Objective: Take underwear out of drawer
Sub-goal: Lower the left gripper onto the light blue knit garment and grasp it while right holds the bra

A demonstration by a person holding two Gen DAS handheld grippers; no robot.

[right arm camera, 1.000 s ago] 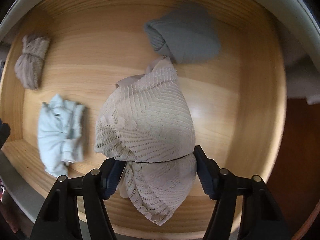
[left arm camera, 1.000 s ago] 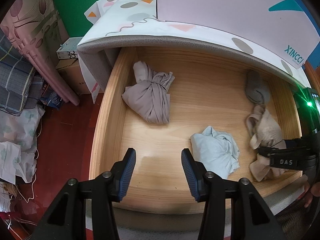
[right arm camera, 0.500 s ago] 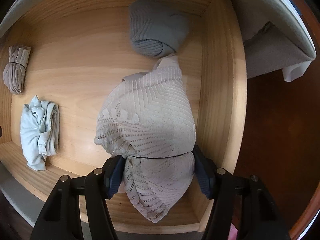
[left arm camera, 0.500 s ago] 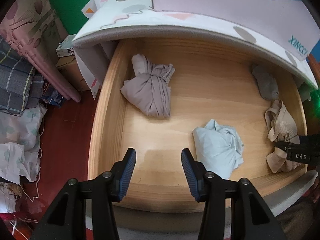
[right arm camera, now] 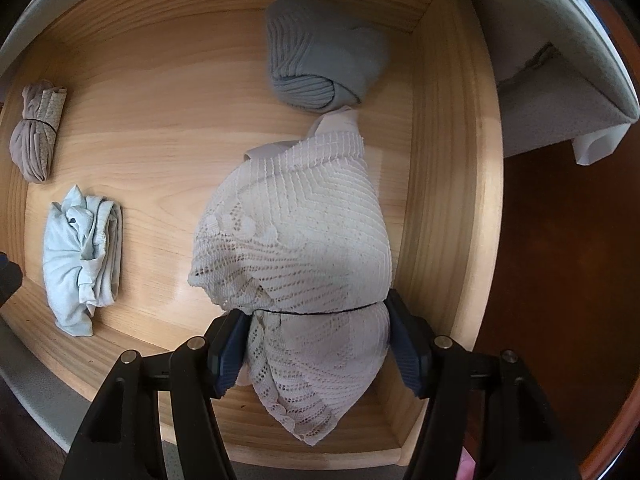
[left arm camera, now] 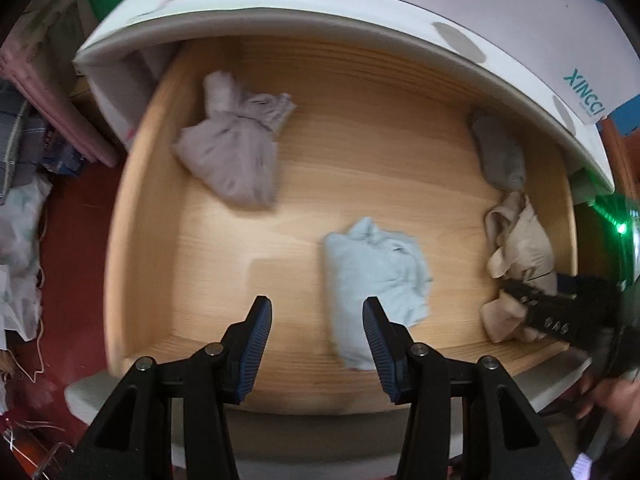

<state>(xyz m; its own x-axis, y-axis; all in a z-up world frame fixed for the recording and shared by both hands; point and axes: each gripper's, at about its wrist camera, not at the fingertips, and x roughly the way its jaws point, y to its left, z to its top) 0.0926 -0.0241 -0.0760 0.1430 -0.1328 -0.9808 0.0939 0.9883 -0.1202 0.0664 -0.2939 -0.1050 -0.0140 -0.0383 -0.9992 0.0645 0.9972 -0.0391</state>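
- The right tongs (right arm camera: 316, 344) pinch the cream lace underwear (right arm camera: 296, 248) at its banded waist, near the right wall of the wooden drawer (right arm camera: 448, 184).
- The left tongs (left arm camera: 316, 344) stand parted with nothing between them, over the near edge, just left of the pale blue bundle (left arm camera: 372, 276).
- Risk, as I judge it: the lace is soft and bulges above the pads, so it could slip out during the lift.
- Its far tip touches the grey rolled piece (right arm camera: 324, 64); lifting could drag that along.
- The taupe bundle (left arm camera: 236, 156) lies far left, well apart.
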